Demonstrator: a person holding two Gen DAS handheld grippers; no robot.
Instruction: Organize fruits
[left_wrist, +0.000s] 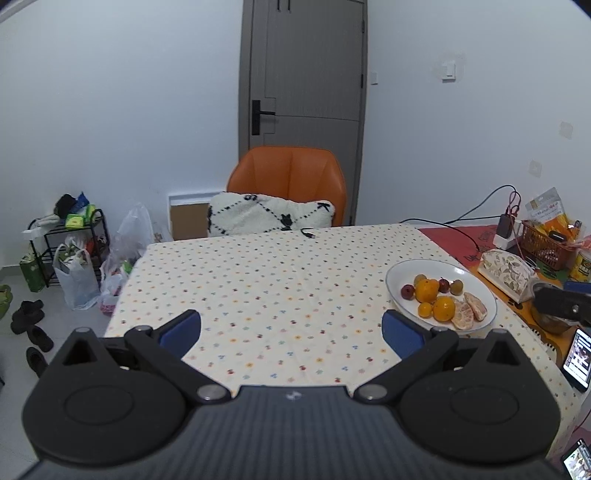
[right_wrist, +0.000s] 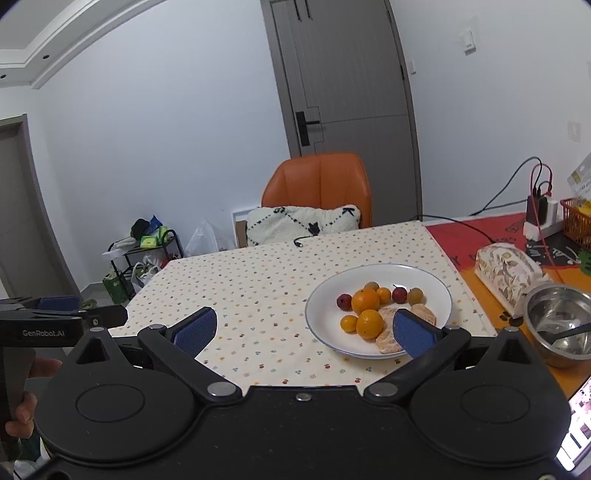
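White plate (right_wrist: 436, 291) with 2 oranges (right_wrist: 365, 301), 2 red plums (right_wrist: 344, 301), 2 peeled halves (right_wrist: 423, 314); both grippers (left_wrist: 291, 326) (right_wrist: 303, 326) wide apart, empty.

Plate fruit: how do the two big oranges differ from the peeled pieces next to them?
The two whole oranges keep their bright, smooth peel; the peeled pieces are pale, matte and bare. The oranges are round and sit mid-plate, while the peeled pieces are flatter, partial chunks lying toward the plate's near rim. Both kinds rest on the same white plate, close together, and neither gripper holds any.
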